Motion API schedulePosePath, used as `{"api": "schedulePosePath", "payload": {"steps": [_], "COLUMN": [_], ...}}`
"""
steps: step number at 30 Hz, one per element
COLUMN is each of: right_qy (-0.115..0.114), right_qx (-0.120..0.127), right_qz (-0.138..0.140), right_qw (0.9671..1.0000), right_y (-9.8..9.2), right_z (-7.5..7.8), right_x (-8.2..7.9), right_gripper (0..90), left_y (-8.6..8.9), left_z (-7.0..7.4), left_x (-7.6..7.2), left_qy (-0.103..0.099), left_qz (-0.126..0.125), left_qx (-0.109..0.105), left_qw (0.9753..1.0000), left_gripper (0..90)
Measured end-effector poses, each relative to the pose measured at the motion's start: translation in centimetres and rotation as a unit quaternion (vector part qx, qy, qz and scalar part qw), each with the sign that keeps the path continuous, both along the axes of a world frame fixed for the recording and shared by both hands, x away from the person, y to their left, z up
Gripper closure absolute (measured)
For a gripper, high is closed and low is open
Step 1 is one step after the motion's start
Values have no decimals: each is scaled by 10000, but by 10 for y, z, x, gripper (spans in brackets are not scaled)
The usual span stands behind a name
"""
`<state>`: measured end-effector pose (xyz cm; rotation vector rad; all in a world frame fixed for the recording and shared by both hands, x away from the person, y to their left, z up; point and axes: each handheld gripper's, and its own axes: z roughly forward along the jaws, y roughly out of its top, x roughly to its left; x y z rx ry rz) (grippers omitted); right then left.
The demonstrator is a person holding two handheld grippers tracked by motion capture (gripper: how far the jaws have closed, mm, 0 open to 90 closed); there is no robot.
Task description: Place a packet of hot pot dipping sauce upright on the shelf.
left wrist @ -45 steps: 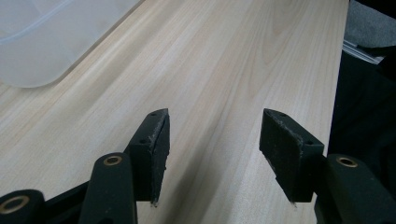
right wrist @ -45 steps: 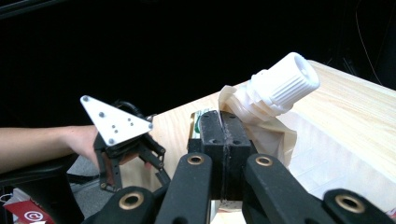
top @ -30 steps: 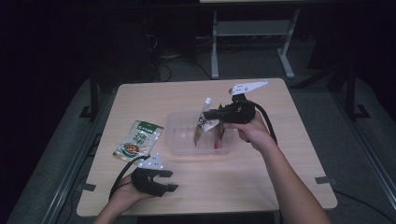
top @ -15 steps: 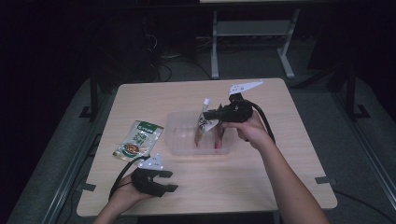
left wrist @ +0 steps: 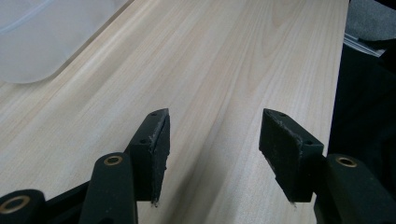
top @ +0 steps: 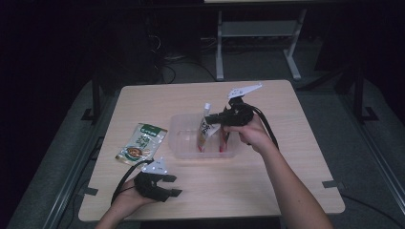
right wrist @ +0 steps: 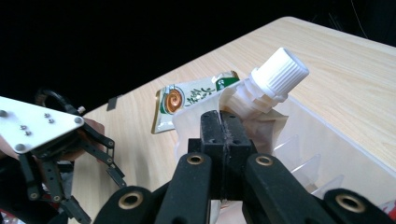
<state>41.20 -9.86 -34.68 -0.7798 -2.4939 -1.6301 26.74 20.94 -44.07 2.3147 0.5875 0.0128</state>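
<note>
A beige spouted pouch (top: 204,130) with a white cap (right wrist: 280,72) hangs upright over the clear plastic bin (top: 184,140), its lower end down inside. My right gripper (top: 213,119) is shut on the pouch just below the spout (right wrist: 227,123). A red-tipped item (top: 222,143) lies in the bin's right part. A green food packet (top: 142,143) lies flat on the table left of the bin, also seen beyond the pouch (right wrist: 191,100). My left gripper (top: 174,186) rests near the table's front edge, open and holding nothing (left wrist: 212,135).
The wooden table (top: 296,143) has bare room right of the bin and along the front. The bin's rounded corner (left wrist: 42,37) lies ahead-left of the left jaws. A metal stand (top: 258,33) is on the floor behind the table.
The right gripper has shifted slightly left with the pouch still in it. The left gripper has stayed where it was.
</note>
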Motion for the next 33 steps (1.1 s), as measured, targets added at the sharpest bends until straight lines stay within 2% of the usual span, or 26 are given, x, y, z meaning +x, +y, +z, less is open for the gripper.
{"api": "schedulePosePath", "payload": {"steps": [3, 11, 15, 18, 21, 22, 23, 25, 26, 27, 28, 29, 33], "right_qy": [0, -86, -75, -51, -117, -117, -138, -205, -205, -280, -280, -316, -488], "right_qx": [-145, -246, -243, -112, -67, -67, -94, -139, -139, -187, -187, -207, -276], "right_qz": [-19, -71, -64, -44, -57, -57, -100, -140, -140, -169, -169, -149, -115], "right_qw": [9999, 9996, 9997, 9999, 9999, 9999, 9998, 9996, 9996, 9993, 9993, 9992, 9984], "right_y": [5, 7, 7, 6, 5, 5, 3, 0, 0, -5, -5, -9, -17], "right_z": [-3, -4, -4, -3, 0, 0, 3, 7, 7, 12, 12, 17, 21], "right_x": [1, 1, 1, 0, -2, -2, -6, -11, -11, -19, -19, -28, -47], "right_gripper": [898, 889, 867, 836, 740, 740, 632, 532, 532, 466, 466, 417, 368], "left_y": [0, 0, -1, -1, 0, 0, 0, 0, 0, 0, 0, 0, -1], "left_z": [0, 0, -1, -1, 0, 0, 0, 0, 0, 1, 1, 1, 1], "left_x": [0, 0, 0, 0, 0, 0, 0, -1, -1, -1, -1, 0, 0], "left_qy": [-1, 18, 37, 48, 32, 32, 36, 42, 42, 29, 29, 29, 23], "left_qz": [-18, -8, 11, 14, 8, 8, 18, 35, 35, 25, 25, 8, 2], "left_qx": [19, 14, -9, -6, 1, 1, -1, -9, -9, 9, 9, 7, 16], "left_qw": [10000, 10000, 10000, 10000, 10000, 10000, 10000, 10000, 10000, 10000, 10000, 10000, 10000], "left_gripper": [429, 429, 428, 429, 428, 428, 428, 428, 428, 427, 427, 427, 426]}}
